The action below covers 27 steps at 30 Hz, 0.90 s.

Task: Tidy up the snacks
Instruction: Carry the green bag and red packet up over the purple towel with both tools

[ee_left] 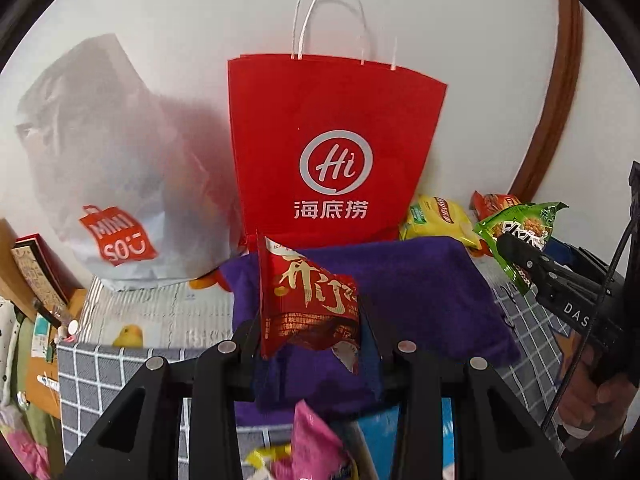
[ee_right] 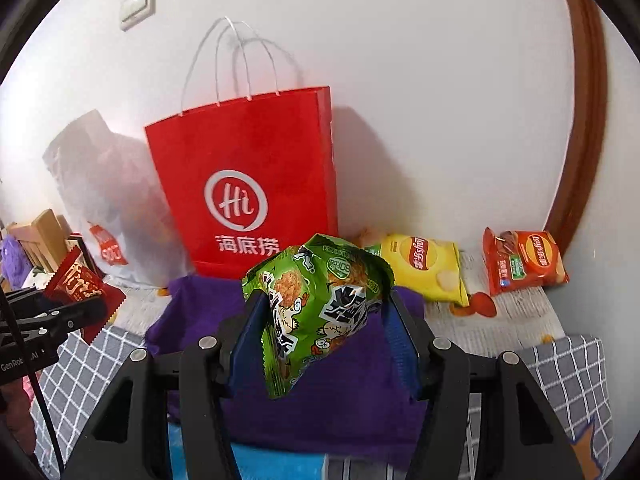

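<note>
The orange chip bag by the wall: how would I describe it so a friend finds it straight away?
Start at the tall red paper bag standing against the white wall. Look right along the wall, past the yellow chip bag, to the last packet before the brown curved frame. That orange chip bag lies flat and apart from the others, the only orange one there.

Count them off: one tall red paper carrier bag (ee_right: 248, 184) with white cord handles, one grey-white plastic shopping bag (ee_left: 108, 184), and four snack packets on show, namely one red foil packet (ee_left: 308, 300), one green crinkled packet (ee_right: 320, 312), one yellow crisp bag (ee_right: 424, 268) and one orange-red crisp bag (ee_right: 524, 262). One purple cloth (ee_right: 320, 408), too.
</note>
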### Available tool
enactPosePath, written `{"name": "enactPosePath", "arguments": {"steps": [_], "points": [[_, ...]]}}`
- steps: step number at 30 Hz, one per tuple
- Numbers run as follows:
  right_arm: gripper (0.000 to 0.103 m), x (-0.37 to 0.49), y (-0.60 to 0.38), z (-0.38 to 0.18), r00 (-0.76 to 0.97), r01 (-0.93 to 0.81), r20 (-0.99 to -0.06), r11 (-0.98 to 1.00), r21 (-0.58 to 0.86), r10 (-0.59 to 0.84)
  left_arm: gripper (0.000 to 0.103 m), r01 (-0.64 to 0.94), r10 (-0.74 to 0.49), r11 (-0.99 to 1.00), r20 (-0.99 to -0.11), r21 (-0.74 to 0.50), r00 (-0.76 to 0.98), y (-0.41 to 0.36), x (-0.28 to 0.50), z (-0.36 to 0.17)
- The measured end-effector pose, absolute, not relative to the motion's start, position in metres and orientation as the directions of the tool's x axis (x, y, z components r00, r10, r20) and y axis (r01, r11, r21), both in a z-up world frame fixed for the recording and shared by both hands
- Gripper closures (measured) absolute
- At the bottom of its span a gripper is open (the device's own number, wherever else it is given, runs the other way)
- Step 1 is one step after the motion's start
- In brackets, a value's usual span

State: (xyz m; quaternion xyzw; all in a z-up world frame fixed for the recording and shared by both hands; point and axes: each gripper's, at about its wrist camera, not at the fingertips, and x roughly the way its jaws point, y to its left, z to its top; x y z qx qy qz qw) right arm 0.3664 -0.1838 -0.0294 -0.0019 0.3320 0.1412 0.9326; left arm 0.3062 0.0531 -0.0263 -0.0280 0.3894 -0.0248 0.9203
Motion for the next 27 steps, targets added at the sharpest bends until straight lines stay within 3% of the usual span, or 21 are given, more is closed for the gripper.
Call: {"name": "enactPosePath", "arguments": {"steps": [27], "points": [[0.045, 0.439, -0.178, -0.136, 0.548, -0.334, -0.794, 0.939, 0.081, 0.263, 0.067, -0.014, -0.083, 0.994, -0.830, -0.109, 0.552, 0.066, 0.376, -0.119]]}}
